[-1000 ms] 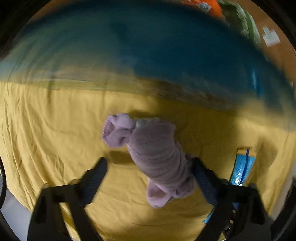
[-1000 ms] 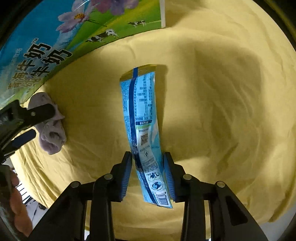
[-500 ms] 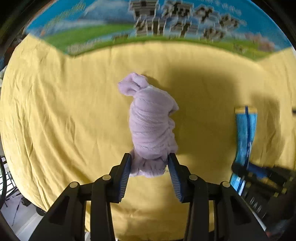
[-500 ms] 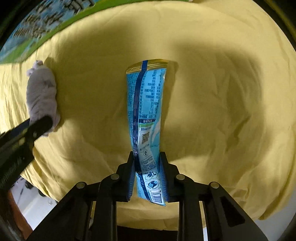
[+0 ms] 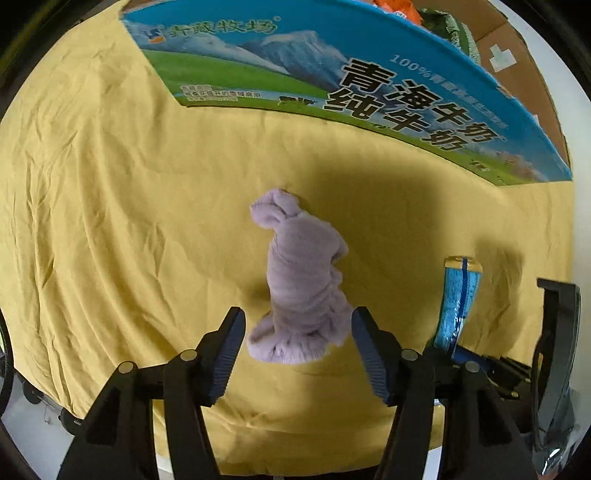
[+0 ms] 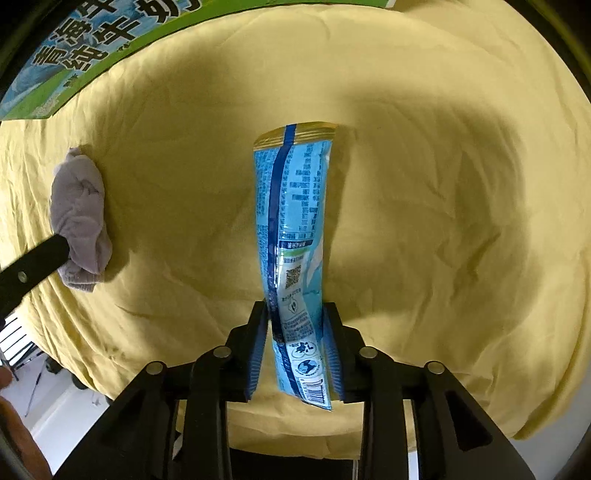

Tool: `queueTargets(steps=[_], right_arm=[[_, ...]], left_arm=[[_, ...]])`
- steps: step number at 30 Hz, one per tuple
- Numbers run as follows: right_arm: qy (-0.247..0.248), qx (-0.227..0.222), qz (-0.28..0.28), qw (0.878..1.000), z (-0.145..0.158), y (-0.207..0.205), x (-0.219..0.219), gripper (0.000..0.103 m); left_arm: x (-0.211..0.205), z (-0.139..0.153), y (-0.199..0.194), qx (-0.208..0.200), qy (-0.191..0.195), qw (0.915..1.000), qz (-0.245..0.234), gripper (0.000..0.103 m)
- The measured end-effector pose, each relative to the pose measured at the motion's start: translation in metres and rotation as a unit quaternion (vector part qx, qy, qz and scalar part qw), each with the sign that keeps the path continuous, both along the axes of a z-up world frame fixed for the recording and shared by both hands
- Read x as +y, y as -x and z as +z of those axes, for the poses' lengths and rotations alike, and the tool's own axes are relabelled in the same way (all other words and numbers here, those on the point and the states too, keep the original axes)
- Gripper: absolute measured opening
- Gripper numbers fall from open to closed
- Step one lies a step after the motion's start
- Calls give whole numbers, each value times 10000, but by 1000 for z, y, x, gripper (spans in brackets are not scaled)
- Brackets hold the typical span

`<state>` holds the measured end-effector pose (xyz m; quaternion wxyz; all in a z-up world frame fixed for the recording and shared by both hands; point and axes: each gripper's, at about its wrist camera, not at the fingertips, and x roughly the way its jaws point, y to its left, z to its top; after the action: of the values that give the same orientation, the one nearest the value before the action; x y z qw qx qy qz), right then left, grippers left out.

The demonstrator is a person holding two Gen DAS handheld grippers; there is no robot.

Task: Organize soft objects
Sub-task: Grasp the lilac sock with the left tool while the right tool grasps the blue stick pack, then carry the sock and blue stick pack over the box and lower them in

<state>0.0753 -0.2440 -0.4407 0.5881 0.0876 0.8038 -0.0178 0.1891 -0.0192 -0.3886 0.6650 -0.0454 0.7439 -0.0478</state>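
A rolled lilac fuzzy sock lies on the yellow cloth. My left gripper is open, its fingers on either side of the sock's near end without pressing it. The sock also shows in the right wrist view at the left, with a left finger beside it. A long blue snack packet lies on the cloth. My right gripper is shut on the packet's near end. The packet shows in the left wrist view at the right.
An open milk carton box with blue and green print stands at the back of the cloth, holding orange and green soft items. It also shows in the right wrist view. The cloth's front edge drops to a white floor.
My left gripper closed around the sock half a second ago and has now opened; the sock lies free. My right gripper has closed on the blue packet and holds it.
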Motion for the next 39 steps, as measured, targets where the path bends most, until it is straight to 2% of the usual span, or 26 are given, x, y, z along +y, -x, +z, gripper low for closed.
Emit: queueTargets(steps=[11, 13, 16, 17, 18, 20, 23, 31, 36, 39], right_arm=[[40, 65, -58, 10000, 2, -17, -12, 40], [101, 67, -51, 9999, -1, -16, -4, 40], [197, 54, 4, 9998, -1, -16, 0, 40], [229, 50, 13, 9997, -2, -16, 1, 40], [292, 40, 59, 9995, -1, -14, 4, 39], [379, 22, 82, 9992, -1, -14, 7, 34], [465, -37, 93, 9989, 1, -11, 10, 24], [272, -189, 162, 9993, 13, -11, 13, 17], [12, -456, 218, 9987, 45, -12, 14, 16], [-241, -722, 168, 9970, 79, -19, 13, 16]], left_arm=[[-30, -43, -14, 315, -795, 9948, -548, 58], [-29, -46, -8, 222, -836, 9947, -554, 60], [-25, -51, -6, 129, -780, 9955, -516, 57], [-24, -53, -2, 92, -755, 9959, -499, 52], [-21, -52, -1, 71, -663, 9966, -480, 42], [-23, -52, 14, 19, -723, 9961, -507, 33], [-23, -51, 22, -27, -785, 9956, -512, 30], [-39, -18, 34, -223, -640, 9965, -481, 29], [-39, 23, 32, -504, -364, 9972, -423, 29], [-33, 53, 27, -716, -172, 9967, -333, 29]])
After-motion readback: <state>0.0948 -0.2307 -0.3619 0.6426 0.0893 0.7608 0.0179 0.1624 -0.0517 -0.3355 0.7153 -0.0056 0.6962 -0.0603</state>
